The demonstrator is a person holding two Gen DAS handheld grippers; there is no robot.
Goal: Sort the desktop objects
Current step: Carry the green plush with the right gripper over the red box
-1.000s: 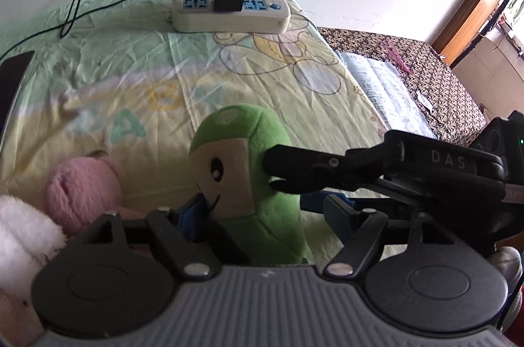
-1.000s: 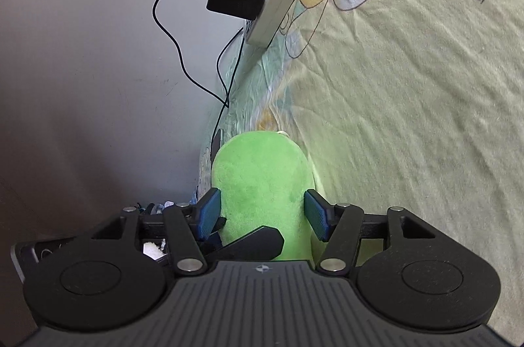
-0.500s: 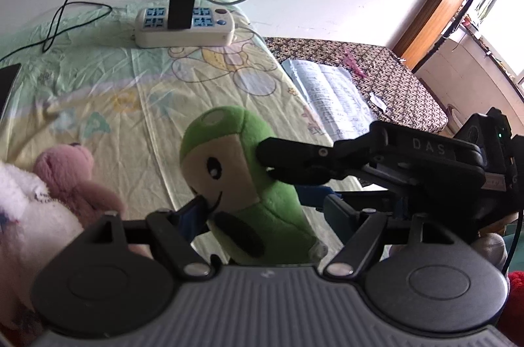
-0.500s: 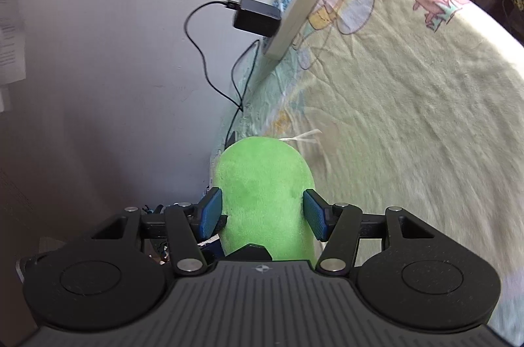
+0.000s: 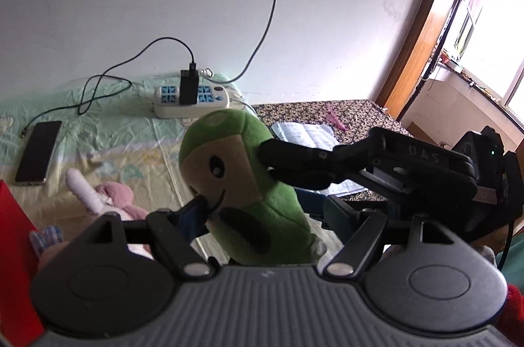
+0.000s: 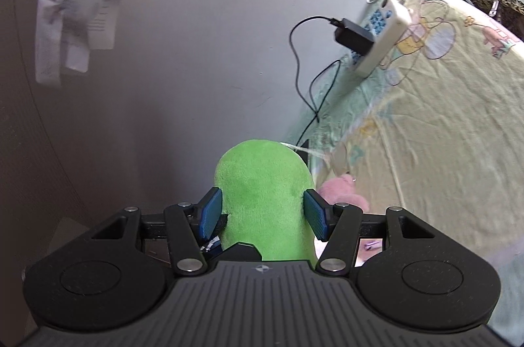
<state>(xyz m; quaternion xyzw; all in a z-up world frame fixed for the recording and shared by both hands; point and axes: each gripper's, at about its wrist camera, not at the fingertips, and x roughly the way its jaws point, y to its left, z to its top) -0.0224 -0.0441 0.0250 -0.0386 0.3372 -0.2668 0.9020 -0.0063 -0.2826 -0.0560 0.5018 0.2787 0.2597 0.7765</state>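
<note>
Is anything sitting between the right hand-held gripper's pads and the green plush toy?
Nothing visible. The right hand-held gripper has its blue pads pressed straight onto the sides of the green plush toy, with no cable, cloth or other toy between.

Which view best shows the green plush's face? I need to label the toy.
The left wrist view: the green plush shows its eye, smile and tan face there. The right wrist view shows only its plain green back between the right gripper pads.

Two plush toys: green (image 5: 249,183), pink (image 5: 114,199); one phone (image 5: 38,152)
</note>
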